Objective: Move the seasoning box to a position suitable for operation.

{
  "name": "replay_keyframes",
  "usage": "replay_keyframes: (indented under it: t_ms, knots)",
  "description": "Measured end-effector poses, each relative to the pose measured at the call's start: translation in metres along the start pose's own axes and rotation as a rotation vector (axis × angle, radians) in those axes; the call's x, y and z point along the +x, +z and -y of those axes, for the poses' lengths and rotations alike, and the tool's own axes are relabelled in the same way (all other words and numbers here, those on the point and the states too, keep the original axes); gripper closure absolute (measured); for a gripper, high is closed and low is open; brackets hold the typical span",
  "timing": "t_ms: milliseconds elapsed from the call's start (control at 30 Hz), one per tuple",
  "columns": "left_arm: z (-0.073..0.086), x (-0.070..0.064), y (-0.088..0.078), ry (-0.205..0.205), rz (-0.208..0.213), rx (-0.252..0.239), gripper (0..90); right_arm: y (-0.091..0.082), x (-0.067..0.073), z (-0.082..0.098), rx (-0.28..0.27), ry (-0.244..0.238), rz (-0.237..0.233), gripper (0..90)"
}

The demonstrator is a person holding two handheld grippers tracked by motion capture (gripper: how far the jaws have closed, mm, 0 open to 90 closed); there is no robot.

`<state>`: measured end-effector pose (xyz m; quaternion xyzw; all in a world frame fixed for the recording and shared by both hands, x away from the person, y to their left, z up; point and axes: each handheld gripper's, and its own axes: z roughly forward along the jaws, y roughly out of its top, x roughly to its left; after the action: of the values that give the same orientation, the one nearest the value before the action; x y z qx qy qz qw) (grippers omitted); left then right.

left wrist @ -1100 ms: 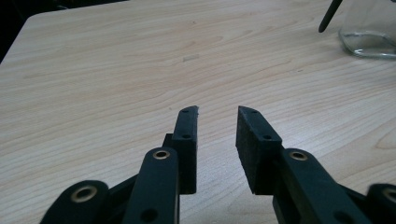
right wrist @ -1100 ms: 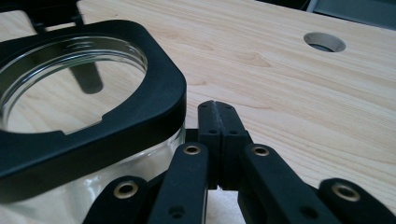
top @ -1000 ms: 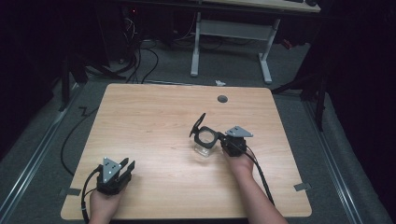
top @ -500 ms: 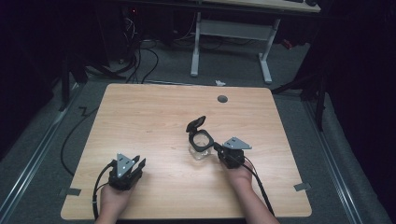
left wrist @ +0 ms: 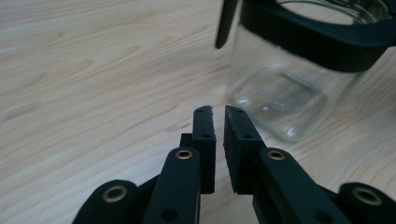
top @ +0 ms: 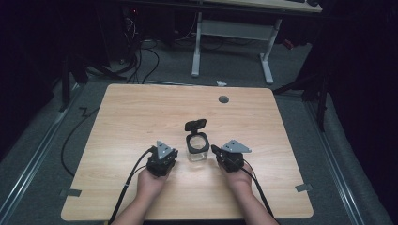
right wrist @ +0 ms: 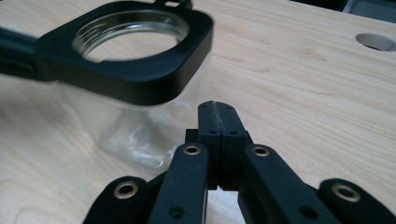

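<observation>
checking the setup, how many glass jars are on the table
1. The glass jar stands near the middle of the table, between the left gripper and the right gripper, its black lid flipped open behind it. Nothing on the table could hide another.

The high view is looking forward and down from above the person's side, taking in the whole wooden table (top: 141,117). Each gripper view is looking low along its own black jaws, very close to the tabletop. All three are sharing the glass jar (top: 197,149) (left wrist: 299,93) (right wrist: 135,93) between the hands.
</observation>
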<state>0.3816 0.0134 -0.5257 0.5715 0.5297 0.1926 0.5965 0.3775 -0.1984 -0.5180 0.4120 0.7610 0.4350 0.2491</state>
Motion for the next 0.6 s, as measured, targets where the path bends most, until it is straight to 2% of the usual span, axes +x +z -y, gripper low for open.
replay_keyframes:
  t_ms: [100,267,600]
  knots:
    - [0.004,-0.006,0.009,0.011,0.008,0.013,82.9,0.004,-0.002,-0.003,0.003,0.006,-0.006,90.0]
    - [0.006,-0.009,0.013,0.005,0.007,0.012,83.0,0.006,0.005,-0.003,0.008,-0.012,-0.020,90.0]
    - [-0.002,0.003,0.011,-0.004,-0.011,-0.010,85.6,0.006,0.020,-0.005,0.003,-0.031,-0.046,90.0]
